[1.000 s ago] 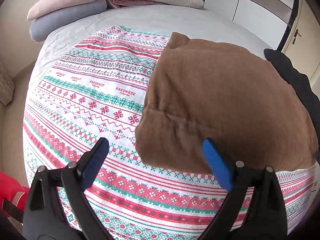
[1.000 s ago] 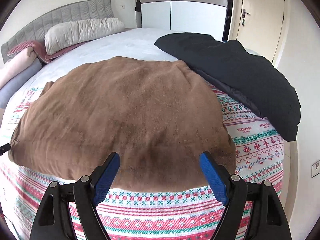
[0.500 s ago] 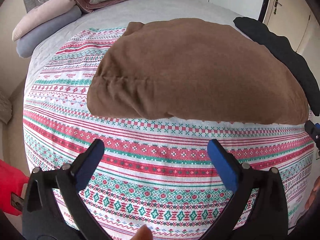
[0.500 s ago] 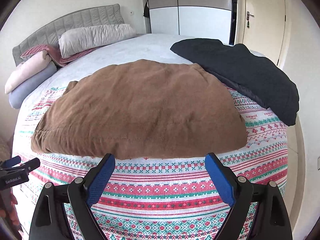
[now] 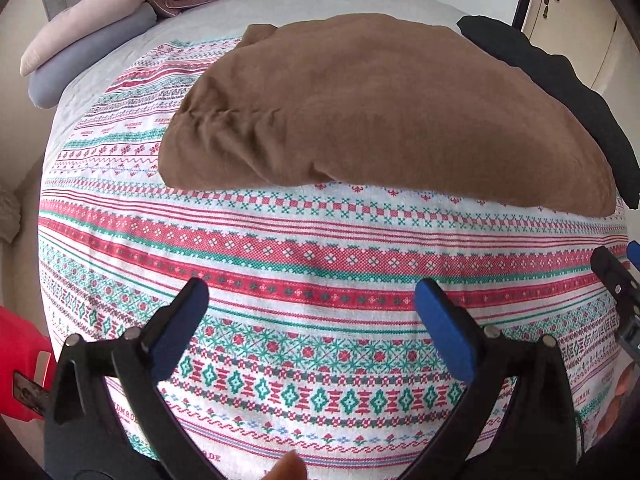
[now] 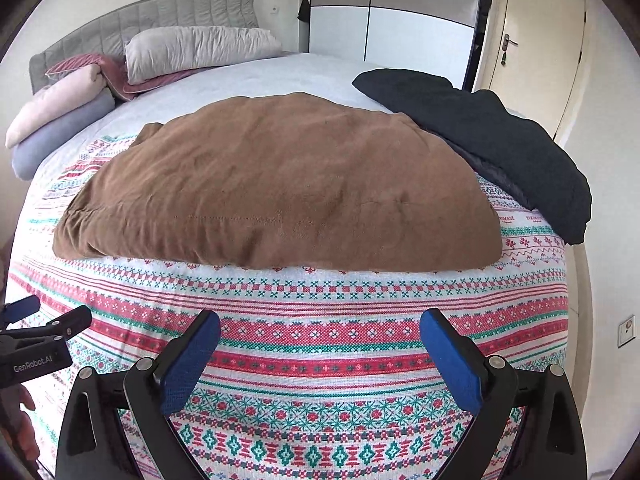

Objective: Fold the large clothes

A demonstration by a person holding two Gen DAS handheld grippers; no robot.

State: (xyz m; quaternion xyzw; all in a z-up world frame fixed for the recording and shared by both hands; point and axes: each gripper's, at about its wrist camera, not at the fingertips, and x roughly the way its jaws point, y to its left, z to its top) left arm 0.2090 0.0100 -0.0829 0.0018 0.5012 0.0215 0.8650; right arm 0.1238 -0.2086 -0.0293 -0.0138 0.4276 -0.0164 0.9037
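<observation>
A folded brown fleece garment (image 5: 360,112) (image 6: 280,188) lies flat on the patterned bedspread (image 5: 304,260) (image 6: 320,320). My left gripper (image 5: 312,292) hovers over the bedspread in front of the garment, open, with nothing between its blue pads. My right gripper (image 6: 320,324) hangs over the bedspread near the garment's front edge; its jaws are opening and hold nothing. Each gripper shows at the edge of the other's view: the right gripper (image 5: 620,264) at the right edge, the left gripper (image 6: 40,324) at the left edge.
A dark quilted jacket (image 6: 500,144) (image 5: 560,88) lies to the right of the brown garment, partly under its edge. Pillows (image 6: 192,48) and rolled bolsters (image 6: 60,120) sit by the grey headboard. A wardrobe (image 6: 400,16) and door (image 6: 536,52) stand behind. A red object (image 5: 20,360) is at lower left.
Both grippers drew back from the brown garment toward the bed's near edge, leaving it lying flat. Their jaws stand wider than a second ago.
</observation>
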